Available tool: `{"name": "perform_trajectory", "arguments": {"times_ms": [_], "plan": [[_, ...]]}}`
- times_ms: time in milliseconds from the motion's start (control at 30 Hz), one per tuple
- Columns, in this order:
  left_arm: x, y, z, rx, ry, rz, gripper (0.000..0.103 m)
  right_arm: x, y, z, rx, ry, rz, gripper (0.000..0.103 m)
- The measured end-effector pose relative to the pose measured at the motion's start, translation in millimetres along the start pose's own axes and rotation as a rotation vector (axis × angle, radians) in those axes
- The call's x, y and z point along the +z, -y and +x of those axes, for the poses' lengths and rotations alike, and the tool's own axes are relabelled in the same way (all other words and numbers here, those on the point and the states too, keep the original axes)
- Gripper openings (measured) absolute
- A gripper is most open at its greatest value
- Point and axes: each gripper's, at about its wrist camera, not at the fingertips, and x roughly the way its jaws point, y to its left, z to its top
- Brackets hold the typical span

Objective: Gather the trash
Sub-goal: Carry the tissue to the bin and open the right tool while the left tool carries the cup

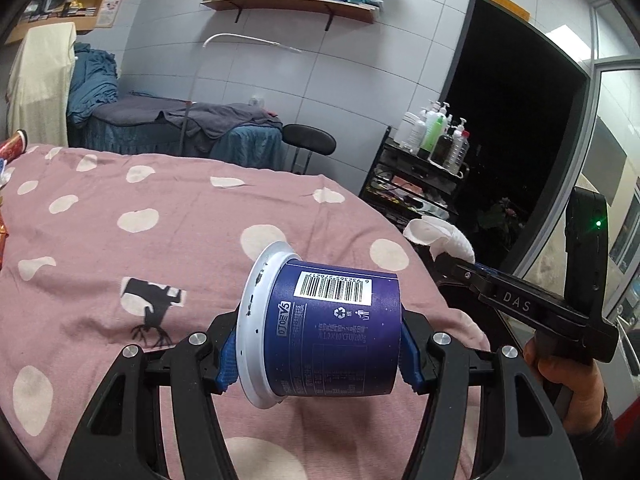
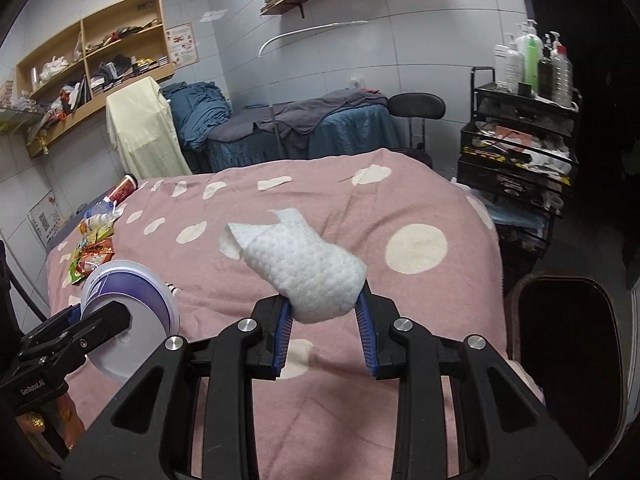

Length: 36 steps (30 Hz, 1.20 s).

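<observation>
Pink spotted bedding (image 1: pixel 132 240) filled both wrist views as I carried two pieces of trash across it. My left gripper (image 1: pixel 320 356) pinched the blue yogurt cup (image 1: pixel 332 332) sideways, rim at nine o'clock, base at three. My right gripper (image 2: pixel 324 320) clamped a crumpled white tissue (image 2: pixel 304 268), which jutted toward eleven o'clock. I judged this the carrying step; next came the dark bin (image 2: pixel 568 344) at three o'clock, then releasing both.
</observation>
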Motion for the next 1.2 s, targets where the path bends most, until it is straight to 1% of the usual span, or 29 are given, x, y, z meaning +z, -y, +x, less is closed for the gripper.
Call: {"name": "perform_trajectory", "arguments": {"times_ms": [133, 333, 600, 767, 900, 1133, 1167, 1200], "plan": [[-4, 21, 7, -0.048, -0.016, 0.034, 0.061, -11, 28, -21, -0.072, 0.033, 0.051, 0.03], [-8, 49, 15, -0.111, -0.035, 0.075, 0.061, -29, 86, -53, -0.172, 0.067, 0.178, 0.03], [-12, 83, 24, -0.172, -0.047, 0.154, 0.061, -51, 147, -73, -0.307, 0.063, 0.298, 0.03], [-13, 97, 30, -0.195, -0.056, 0.185, 0.061, -66, 184, -73, -0.371, 0.033, 0.369, 0.03], [-14, 104, 34, -0.21, -0.065, 0.198, 0.061, -79, 210, -65, -0.387, -0.005, 0.435, 0.03], [-13, 112, 39, -0.226, -0.079, 0.213, 0.061, -96, 231, -43, -0.414, -0.084, 0.467, 0.031], [-13, 114, 39, -0.227, -0.077, 0.218, 0.061, -99, 232, -41, -0.414, -0.087, 0.472, 0.032], [-13, 116, 39, -0.227, -0.075, 0.222, 0.061, -102, 232, -39, -0.412, -0.093, 0.479, 0.036]]}}
